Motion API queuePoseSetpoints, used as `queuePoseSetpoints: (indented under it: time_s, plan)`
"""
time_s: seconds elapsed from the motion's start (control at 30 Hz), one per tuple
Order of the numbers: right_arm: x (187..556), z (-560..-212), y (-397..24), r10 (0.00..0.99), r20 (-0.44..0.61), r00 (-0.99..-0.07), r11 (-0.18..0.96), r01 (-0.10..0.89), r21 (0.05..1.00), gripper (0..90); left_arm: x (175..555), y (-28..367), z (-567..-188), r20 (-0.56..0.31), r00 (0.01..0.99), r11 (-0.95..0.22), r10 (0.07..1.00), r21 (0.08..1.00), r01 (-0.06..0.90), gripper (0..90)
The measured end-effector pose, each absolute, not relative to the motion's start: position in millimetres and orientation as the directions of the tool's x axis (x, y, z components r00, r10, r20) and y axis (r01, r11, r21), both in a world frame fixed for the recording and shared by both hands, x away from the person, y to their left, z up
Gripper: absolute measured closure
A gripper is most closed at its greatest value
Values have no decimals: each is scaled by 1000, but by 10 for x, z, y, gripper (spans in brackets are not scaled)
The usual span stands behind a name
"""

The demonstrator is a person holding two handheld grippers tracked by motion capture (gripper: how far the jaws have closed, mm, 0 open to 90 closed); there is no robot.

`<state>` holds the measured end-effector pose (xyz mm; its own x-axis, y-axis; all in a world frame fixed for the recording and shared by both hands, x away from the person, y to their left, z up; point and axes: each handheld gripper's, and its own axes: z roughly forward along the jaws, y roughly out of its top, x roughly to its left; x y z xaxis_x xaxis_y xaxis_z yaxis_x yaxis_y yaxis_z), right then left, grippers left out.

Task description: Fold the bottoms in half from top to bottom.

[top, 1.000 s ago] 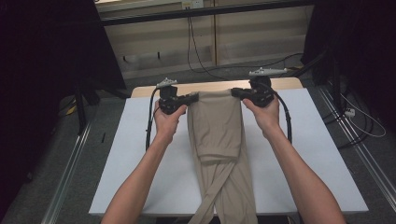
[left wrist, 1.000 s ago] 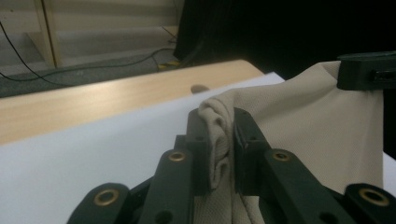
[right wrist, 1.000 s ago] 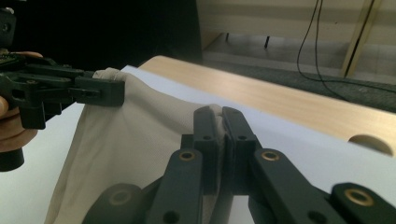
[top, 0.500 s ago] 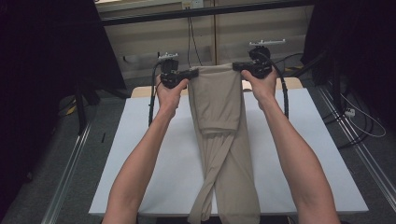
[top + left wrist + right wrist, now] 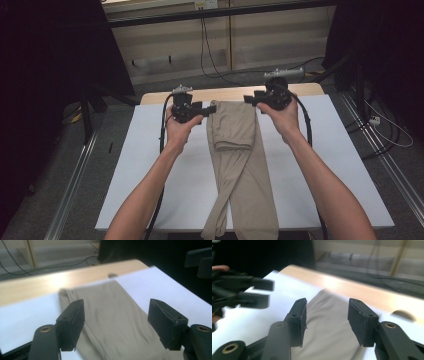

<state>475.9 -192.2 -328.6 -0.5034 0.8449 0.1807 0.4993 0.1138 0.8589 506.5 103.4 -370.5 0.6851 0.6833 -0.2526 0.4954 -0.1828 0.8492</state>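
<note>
— Two grippers, both let go? Half a second ago each pinched a top corner of the beige soft-fabric trousers (image 5: 235,150) in the air.

— Yes. Now the trousers lie flat on the white sheet-covered desk (image 5: 150,165), the top folded over the legs. The left gripper (image 5: 209,109) hangs just beside the fold's left corner, the right gripper (image 5: 250,99) beside the right corner. Both pairs of jaws have just been opening and stand spread, nothing pinched.

— Texture?

— Smooth matte cloth; black blocky jaws; pale wood desk edge (image 5: 235,93) beyond.
</note>
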Motion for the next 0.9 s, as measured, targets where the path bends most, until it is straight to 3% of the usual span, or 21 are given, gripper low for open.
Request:
queuePoseSetpoints:
  time_s: [0.17,0.3,0.43,0.53,0.9]
  plan:
    - [4245,-3595,-1830,794,199,-574,158,512,844,522,4650,1135,-3918,-261,715,-220,649,835,504,268]
    - [3840,-3824,-1753,766,196,-612,220,536,815,560,4338,1245,-4047,-254,695,-222,672,827,517,225]
    - [3475,-4007,-1611,718,220,-660,251,540,803,610,4042,1339,-4119,-206,706,-263,677,828,495,165]
    - [3251,-4120,-1451,687,230,-689,284,546,788,598,3857,1417,-4144,-193,712,-268,675,835,480,143]
    - [2913,-4383,-1062,607,202,-769,379,504,776,611,3487,1559,-4322,-191,714,-269,674,836,478,122]
